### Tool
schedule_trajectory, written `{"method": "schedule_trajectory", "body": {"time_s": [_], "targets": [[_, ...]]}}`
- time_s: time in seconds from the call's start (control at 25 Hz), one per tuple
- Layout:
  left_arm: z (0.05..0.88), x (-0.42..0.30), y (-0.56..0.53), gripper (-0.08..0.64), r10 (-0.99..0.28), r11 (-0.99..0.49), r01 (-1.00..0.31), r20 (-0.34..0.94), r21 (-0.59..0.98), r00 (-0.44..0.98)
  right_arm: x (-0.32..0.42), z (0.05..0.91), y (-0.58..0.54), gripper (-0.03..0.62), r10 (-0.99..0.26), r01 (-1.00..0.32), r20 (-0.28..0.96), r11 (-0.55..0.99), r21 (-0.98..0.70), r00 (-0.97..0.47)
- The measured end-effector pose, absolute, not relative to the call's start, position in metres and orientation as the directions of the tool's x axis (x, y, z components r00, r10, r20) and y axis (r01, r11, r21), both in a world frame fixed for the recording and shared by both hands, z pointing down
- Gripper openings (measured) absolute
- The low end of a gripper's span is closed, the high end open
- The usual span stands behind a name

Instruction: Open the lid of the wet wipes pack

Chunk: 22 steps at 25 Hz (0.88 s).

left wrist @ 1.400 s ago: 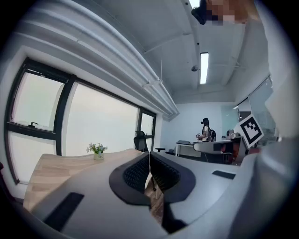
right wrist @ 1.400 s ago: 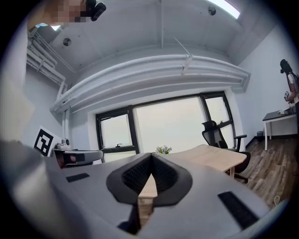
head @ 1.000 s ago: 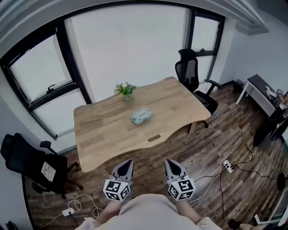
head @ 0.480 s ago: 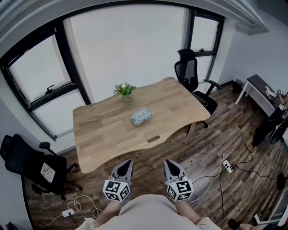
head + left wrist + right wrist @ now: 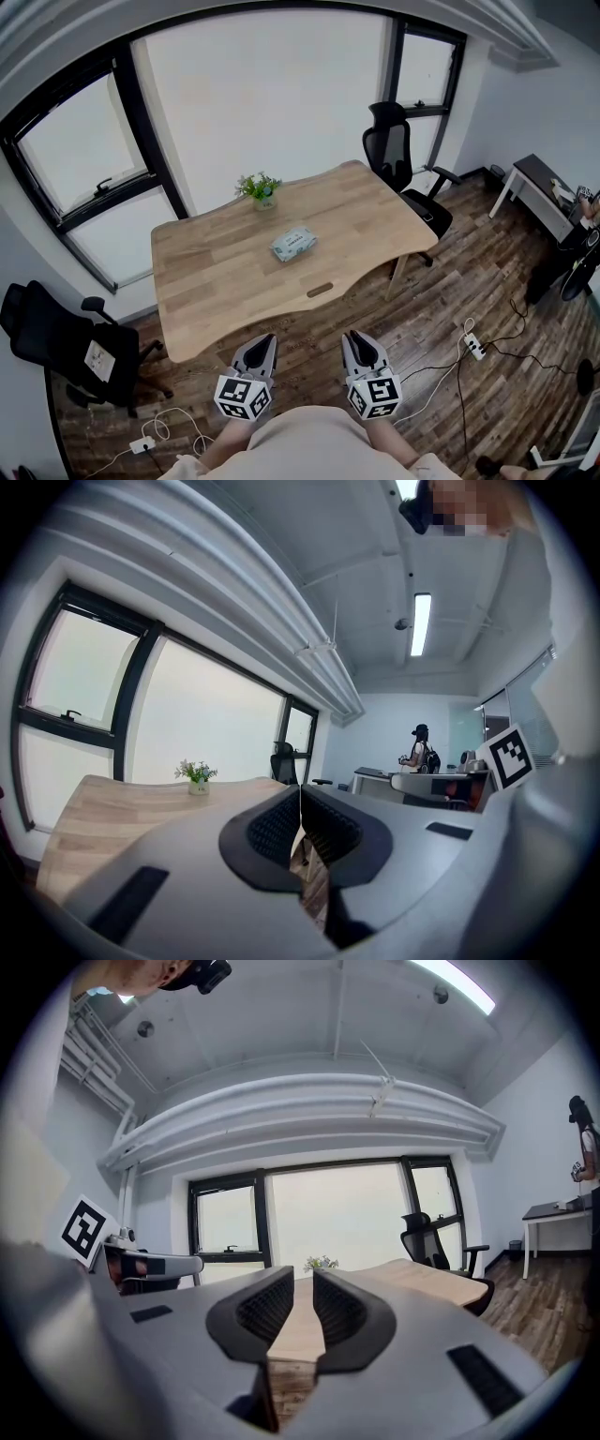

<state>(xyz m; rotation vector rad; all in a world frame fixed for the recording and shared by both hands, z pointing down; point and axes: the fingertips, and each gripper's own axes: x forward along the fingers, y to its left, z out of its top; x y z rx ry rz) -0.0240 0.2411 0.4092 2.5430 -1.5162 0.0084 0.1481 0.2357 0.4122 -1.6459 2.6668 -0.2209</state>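
Observation:
The pale blue wet wipes pack lies flat near the middle of the wooden table, its lid down. Both grippers hang in front of the person's body, off the table's near edge and well short of the pack. The left gripper has its jaws pressed together with nothing between them. The right gripper points level toward the table. Its jaws are opening, with a narrow gap and nothing between them. Neither gripper view shows the pack.
A small potted plant stands at the table's far edge. Black office chairs stand at the far right and near left. Power strips and cables lie on the wood floor. A white desk stands at the right.

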Motion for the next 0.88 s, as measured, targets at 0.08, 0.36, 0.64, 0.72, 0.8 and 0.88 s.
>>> {"method": "schedule_trajectory", "body": {"time_s": [0.08,0.36,0.64,0.72,0.8,0.88], "targets": [[0.410,-0.024,0.243,0.021,-0.873,-0.462,-0.875,0.097,0.145,0.477,0.149,0.412,0.237,0.111,-0.891,-0.891,0.068,0.439,-0.118,-0.448],[0.409,-0.026,0.243,0.021,-0.872,-0.467,-0.873,0.093,0.139,0.481,0.149,0.408,0.237,0.238,-0.893,-0.889,0.046,0.440,-0.123,-0.448],[0.410,-0.020,0.244,0.021,-0.868,-0.475,-0.870,0.093,0.134,0.488,0.154,0.412,0.239,0.333,-0.895,-0.887,0.036,0.434,-0.156,-0.444],[0.412,-0.018,0.244,0.021,-0.868,-0.475,-0.871,0.091,0.125,0.487,0.157,0.414,0.239,0.353,-0.898,-0.891,0.038,0.428,-0.154,-0.438],[0.415,-0.017,0.243,0.021,-0.871,-0.471,-0.874,0.096,0.119,0.483,0.159,0.414,0.238,0.381,-0.900,-0.893,0.042,0.423,-0.153,-0.434],[0.416,-0.014,0.243,0.021,-0.873,-0.467,-0.876,0.098,0.116,0.478,0.163,0.416,0.237,0.394,-0.900,-0.894,0.047,0.422,-0.151,-0.433]]}}
